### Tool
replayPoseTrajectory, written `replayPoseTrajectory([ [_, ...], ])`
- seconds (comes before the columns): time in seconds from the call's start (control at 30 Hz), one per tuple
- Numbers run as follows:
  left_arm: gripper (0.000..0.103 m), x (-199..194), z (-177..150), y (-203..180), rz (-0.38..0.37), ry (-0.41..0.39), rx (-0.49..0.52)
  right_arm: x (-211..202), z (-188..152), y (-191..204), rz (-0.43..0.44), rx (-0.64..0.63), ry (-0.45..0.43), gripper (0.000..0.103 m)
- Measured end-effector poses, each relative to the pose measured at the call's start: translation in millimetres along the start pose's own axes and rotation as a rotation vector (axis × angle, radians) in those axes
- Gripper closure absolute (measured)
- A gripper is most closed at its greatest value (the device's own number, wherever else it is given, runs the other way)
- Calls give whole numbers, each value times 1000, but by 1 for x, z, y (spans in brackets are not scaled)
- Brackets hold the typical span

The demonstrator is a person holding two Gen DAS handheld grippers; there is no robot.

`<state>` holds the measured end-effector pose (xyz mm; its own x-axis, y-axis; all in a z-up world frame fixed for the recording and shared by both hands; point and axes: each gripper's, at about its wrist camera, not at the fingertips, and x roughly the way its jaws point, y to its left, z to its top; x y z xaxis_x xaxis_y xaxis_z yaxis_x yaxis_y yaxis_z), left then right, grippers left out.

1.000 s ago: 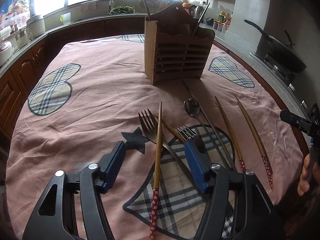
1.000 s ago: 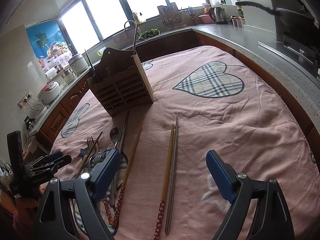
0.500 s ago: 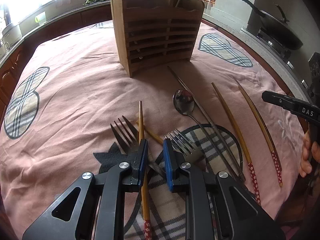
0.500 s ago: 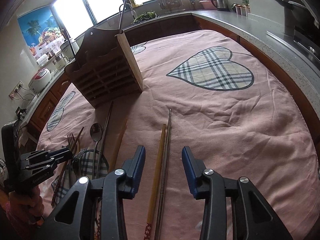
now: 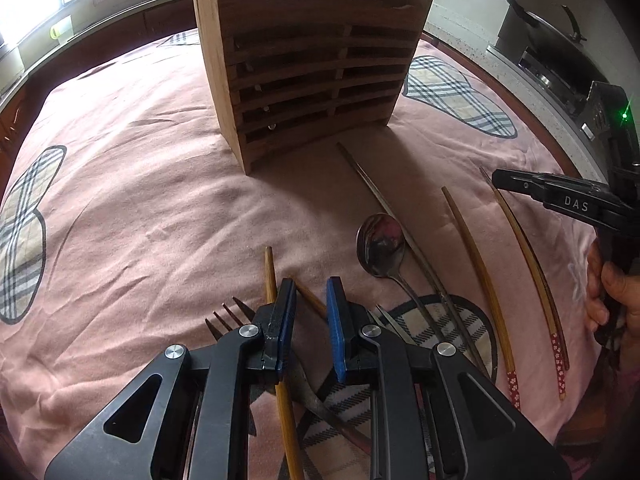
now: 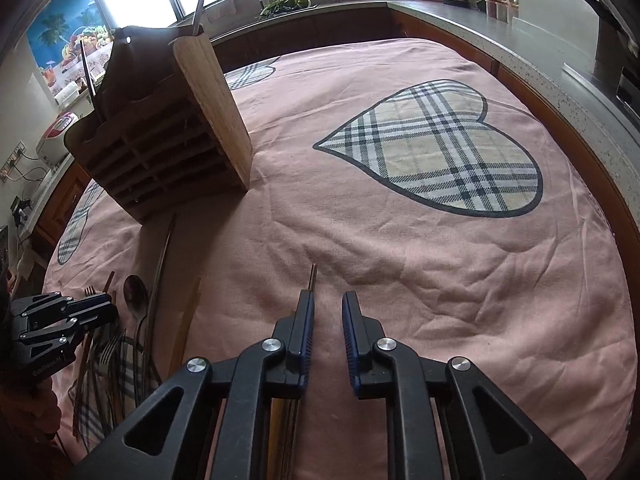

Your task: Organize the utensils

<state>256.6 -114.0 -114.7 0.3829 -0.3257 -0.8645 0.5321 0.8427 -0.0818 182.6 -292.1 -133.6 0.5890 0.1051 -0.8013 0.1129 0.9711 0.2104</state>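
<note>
A slatted holder (image 5: pixel 312 76) of matt wood is seen upper centre; the spoon (image 5: pixel 380 238) is glossy metal; wrinkled pink cloth (image 5: pixel 140 208) is spread beneath.

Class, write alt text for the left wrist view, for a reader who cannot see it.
The left tongs, pads slightly apart, sit low over crossed wooden chopsticks and forks on a pink tablecloth. A spoon and more chopsticks lie to the right; a slatted wooden utensil holder stands behind.
</note>
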Motion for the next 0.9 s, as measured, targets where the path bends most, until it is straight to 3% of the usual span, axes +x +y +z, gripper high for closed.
replayPoseTrajectory([
  [0.23, 91, 2, 4, 1, -1, -5, 13, 14, 12, 8, -8, -34, 29, 93],
  [0.33, 103, -2, 3, 3, -8, -13, 5, 15, 11, 16, -7, -63, 46, 92],
  [0.47, 103, -3, 1, 6, -19, -16, -4, 15, 10, 20, -20, -72, 36, 96],
  [0.57, 103, -8, -2, 8, -35, -25, -18, 12, 11, 14, 25, -29, 32, 98],
  [0.9, 103, -48, -11, 14, -61, -99, -46, -39, 19, 8, 119, 58, -90, 99],
])
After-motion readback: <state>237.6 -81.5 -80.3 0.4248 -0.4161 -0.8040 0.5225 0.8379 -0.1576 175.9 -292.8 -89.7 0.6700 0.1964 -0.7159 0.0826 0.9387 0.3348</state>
